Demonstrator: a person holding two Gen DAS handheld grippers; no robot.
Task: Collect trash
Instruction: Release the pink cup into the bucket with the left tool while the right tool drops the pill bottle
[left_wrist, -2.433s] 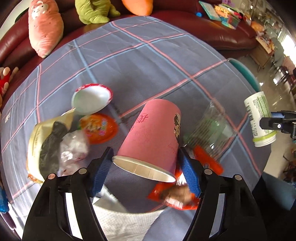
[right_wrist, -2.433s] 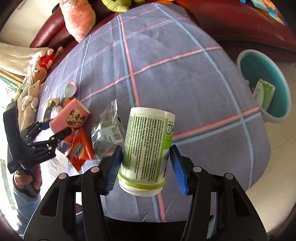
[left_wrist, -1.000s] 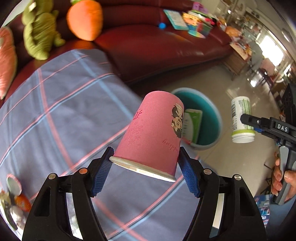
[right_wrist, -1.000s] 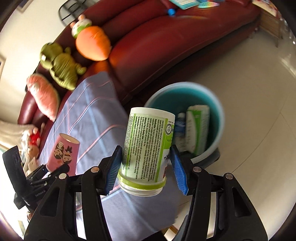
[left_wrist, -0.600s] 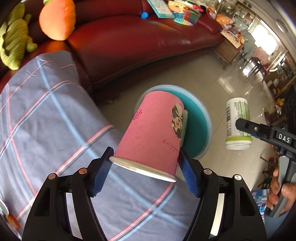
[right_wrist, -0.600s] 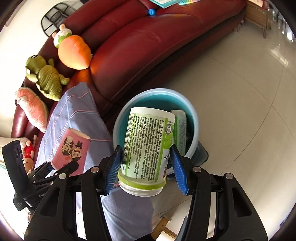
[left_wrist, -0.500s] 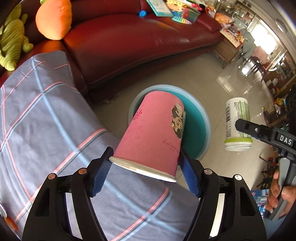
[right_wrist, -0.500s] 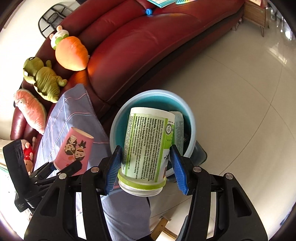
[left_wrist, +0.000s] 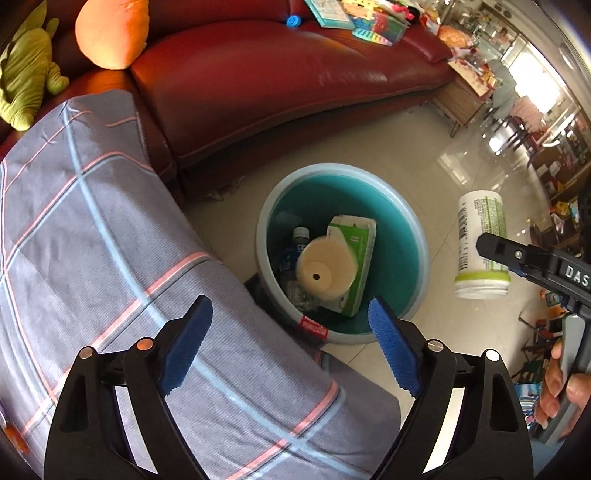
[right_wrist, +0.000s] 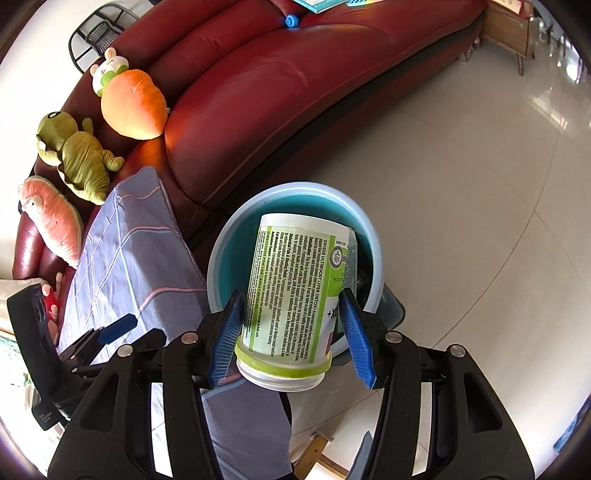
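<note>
Teal inside and pale blue at the rim, the bin (left_wrist: 416, 225) is standing on the tiled floor (left_wrist: 424, 147) just beside the corner of the counter, which is lying under a grey-blue plaid cloth (left_wrist: 92, 229). The left gripper (left_wrist: 290, 334) is hanging above the bin's near edge with its jaws spread wide and nothing between them; they have just been opening. The paper cup (left_wrist: 325, 271) is sitting in the bin with its cream bottom facing up, leaning against a green-and-white carton (left_wrist: 356, 258), with a dark bottle (left_wrist: 291, 251) beside it. The right gripper (right_wrist: 291, 336) is pointing steeply down over the same bin (right_wrist: 373, 236), its jaws clamping a white container with a green label (right_wrist: 295, 295), one blue pad pressing on each side near the lower end. In the left wrist view that same container (left_wrist: 480, 236) is hovering to the right of the bin, off its rim, with a person's hand (left_wrist: 557, 384) gripping the tool's handle at the frame edge. Behind the bin a dark red leather sofa (right_wrist: 280, 96) is running across the room, carrying an orange carrot plush (right_wrist: 131, 107), a green plush (right_wrist: 79, 158) and a pink plush (right_wrist: 55, 221). A small blue cap (right_wrist: 290, 18) is resting on the sofa's seat.
</note>
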